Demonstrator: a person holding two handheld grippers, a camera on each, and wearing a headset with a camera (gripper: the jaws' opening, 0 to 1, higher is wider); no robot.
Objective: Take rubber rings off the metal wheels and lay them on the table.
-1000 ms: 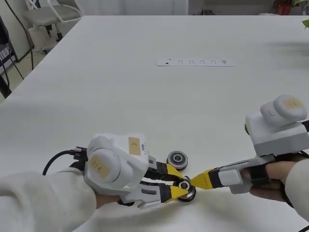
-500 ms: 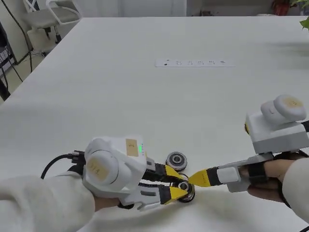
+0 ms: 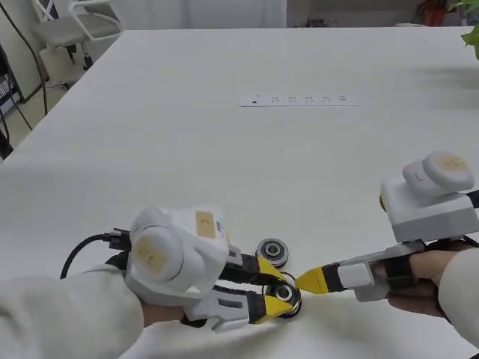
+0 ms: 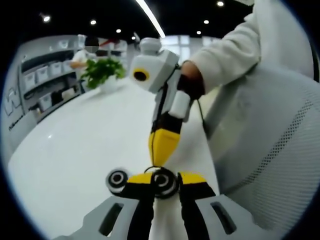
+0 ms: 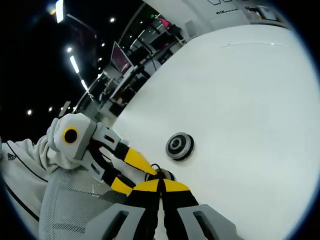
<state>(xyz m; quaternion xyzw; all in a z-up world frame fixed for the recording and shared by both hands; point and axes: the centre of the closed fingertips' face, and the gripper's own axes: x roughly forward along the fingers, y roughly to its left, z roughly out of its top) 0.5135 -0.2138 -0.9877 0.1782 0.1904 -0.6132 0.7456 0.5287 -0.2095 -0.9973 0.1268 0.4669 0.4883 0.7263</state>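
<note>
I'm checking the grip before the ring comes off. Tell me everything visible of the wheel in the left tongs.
The wheel is small and round: shiny metal hub, dark bore, black outer band. The yellow tips of the left tongs clamp it from both sides, low over the white table. The right tongs, shut, meet its rim, where the rubber ring stands up as a thin black loop, seemingly pinched.

Bright, even ceiling light; soft shadows; fisheye-bent, slightly blurred edges.
</note>
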